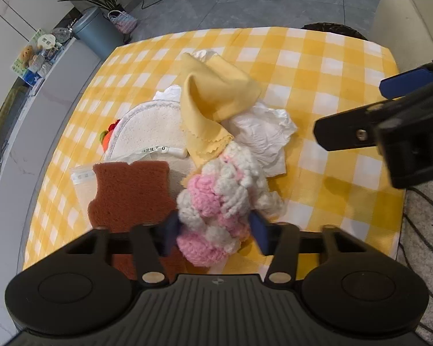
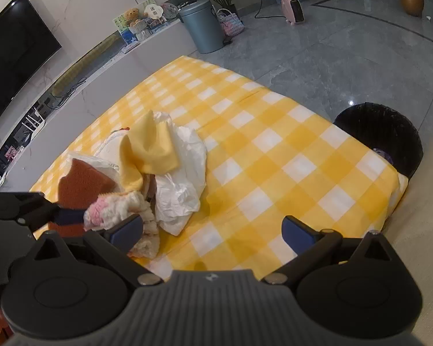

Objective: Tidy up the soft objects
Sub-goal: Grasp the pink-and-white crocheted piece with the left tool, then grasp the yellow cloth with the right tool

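Your left gripper [image 1: 213, 230] has its pads pinched on the pink-white yarn bundle [image 1: 219, 201] at the near edge of the pile. Your right gripper [image 2: 212, 230] hangs wide open, holding nothing. Risk: loose yarn strands snag the yellow cloth [image 1: 213, 95] draped just behind, dragging it and the white tissue [image 1: 259, 135] along. Brown sponge [image 1: 130, 190] beside it could shift too.

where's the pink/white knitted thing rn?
The pink-and-white knit piece sits between the left gripper fingers at the near edge of the pile, right of the brown sponge and just below the yellow cloth.
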Demonstrator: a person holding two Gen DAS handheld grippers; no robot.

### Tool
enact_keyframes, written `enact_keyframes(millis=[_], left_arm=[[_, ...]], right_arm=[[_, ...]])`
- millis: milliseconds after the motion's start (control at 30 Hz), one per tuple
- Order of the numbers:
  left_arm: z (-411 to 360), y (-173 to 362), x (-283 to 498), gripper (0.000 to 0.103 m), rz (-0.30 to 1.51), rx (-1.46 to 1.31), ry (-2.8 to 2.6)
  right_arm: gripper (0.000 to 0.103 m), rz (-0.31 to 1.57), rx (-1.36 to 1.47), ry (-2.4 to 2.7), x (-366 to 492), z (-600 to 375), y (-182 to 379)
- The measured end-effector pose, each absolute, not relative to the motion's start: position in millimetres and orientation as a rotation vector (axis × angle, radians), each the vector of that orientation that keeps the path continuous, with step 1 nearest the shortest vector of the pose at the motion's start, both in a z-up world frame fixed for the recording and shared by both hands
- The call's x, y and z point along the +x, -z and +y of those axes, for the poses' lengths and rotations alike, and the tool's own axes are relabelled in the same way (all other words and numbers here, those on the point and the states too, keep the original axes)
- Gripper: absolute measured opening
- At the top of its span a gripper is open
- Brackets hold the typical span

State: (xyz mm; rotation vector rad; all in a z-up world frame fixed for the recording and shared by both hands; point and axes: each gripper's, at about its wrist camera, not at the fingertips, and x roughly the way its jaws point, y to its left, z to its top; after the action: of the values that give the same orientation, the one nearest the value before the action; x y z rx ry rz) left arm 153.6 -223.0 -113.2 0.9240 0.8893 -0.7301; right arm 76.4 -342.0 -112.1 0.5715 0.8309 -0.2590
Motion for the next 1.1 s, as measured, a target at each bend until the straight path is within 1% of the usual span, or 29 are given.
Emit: enact_keyframes(millis=[33,67,167,267,433,500,567,667,733,833,867,900,1033,1067,1100], left_arm=[[-222.8,111.9,151.6,0.038,0.877,0.927,0.716],[-222.1,110.6,149.4,0.035,0.866,0.93,0.707],[-218.2,105.8,141.5,0.033,0.855,0.913,0.713],[-213.7,102.0,129.6,0.033,0.839,0.911,0.736],[-205.0,98.2,115.6,0.033,0.939,0.834,0.812],[-202.6,103.9,111.0,0.036,0.925,0.836,0.792],[-201.7,107.2,107.7,0.043,0.881,0.855,0.789],[-202.8,107.5,108.6,0.049,0.853,0.824,0.794],[-205.0,109.0,113.0,0.049,0.861,0.798,0.775],[-204.7,110.8,116.9,0.041,0.864,0.772,0.766],[-204.3,111.0,117.2,0.038,0.86,0.766,0.761],[-202.5,109.7,114.1,0.038,0.857,0.761,0.758],[-198.4,105.1,103.6,0.036,0.848,0.766,0.747],[-197.4,103.0,99.0,0.036,0.846,0.763,0.742],[-195.9,101.0,95.7,0.036,0.844,0.76,0.734]], right_arm=[[0.1,0.83,0.575,0.258,76.8,-342.4,112.1],[0.1,0.83,0.576,0.258,76.7,-342.4,112.0],[0.1,0.826,0.58,0.248,76.5,-342.6,111.8],[0.1,0.822,0.591,0.238,76.3,-344.0,112.1],[0.1,0.818,0.607,0.228,75.8,-345.3,111.4],[0.1,0.816,0.62,0.22,77.4,-346.5,112.5],[0.1,0.801,0.646,0.194,82.9,-349.3,114.5],[0.1,0.714,0.668,0.15,90.6,-350.0,110.5],[0.1,0.643,0.658,0.123,94.8,-347.5,104.6],[0.1,0.561,0.635,0.077,101.5,-342.6,98.5],[0.096,0.559,0.624,0.053,105.1,-340.6,98.2],[0.089,0.565,0.619,0.036,108.0,-339.0,99.5],[0.075,0.638,0.642,0.008,121.5,-338.3,111.9],[0.065,0.648,0.65,0.0,123.7,-340.0,113.8],[0.053,0.652,0.652,-0.019,126.5,-340.8,115.1]])
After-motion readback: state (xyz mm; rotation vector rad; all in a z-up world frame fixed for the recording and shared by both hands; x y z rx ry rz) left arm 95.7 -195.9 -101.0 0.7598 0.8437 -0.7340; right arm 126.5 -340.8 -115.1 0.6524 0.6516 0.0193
